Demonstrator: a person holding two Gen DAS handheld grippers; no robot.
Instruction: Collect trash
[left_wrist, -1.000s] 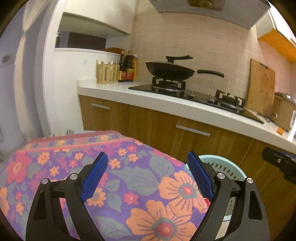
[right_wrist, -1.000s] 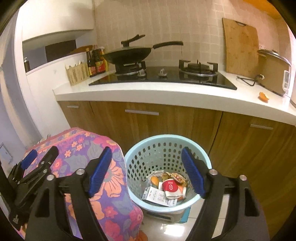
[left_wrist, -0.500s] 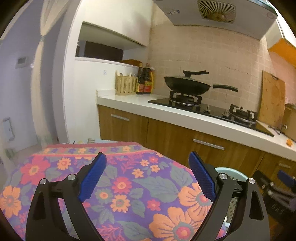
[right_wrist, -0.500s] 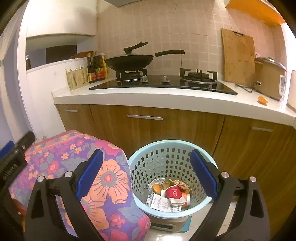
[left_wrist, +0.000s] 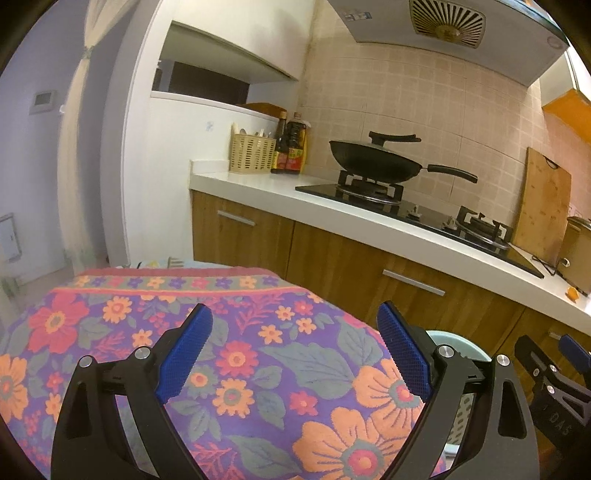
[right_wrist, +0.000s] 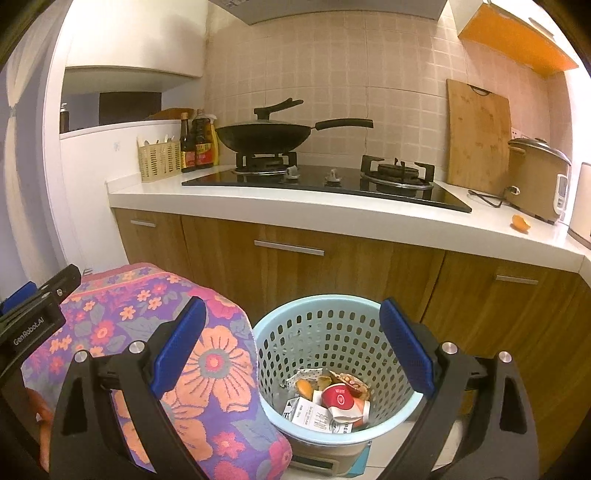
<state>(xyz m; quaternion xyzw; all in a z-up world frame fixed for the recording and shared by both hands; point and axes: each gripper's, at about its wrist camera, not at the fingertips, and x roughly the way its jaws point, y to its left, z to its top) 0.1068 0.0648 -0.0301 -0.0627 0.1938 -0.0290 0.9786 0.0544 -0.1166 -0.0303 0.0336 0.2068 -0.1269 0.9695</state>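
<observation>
A pale blue perforated basket (right_wrist: 332, 325) stands on the floor before the cabinets, holding trash (right_wrist: 332, 398): cartons, a red-lidded cup, orange peel. My right gripper (right_wrist: 291, 350) is open and empty above and in front of the basket. My left gripper (left_wrist: 295, 354) is open and empty over a floral cloth (left_wrist: 258, 369). The basket's rim (left_wrist: 454, 343) peeks out behind the left gripper's right finger. An orange peel piece (right_wrist: 521, 222) lies on the white counter at the right, also in the left wrist view (left_wrist: 572, 293).
The floral-covered surface (right_wrist: 166, 332) sits left of the basket. The counter (right_wrist: 332, 214) carries a gas hob with a black wok (right_wrist: 266, 136), bottles, a utensil basket, a cutting board (right_wrist: 478, 136) and a rice cooker (right_wrist: 535, 177). Wooden cabinets (right_wrist: 332, 266) stand below.
Both grippers have risen and drawn back, staying open. The views now show more of the counter and wall; the basket appears lower and farther from the right gripper.
</observation>
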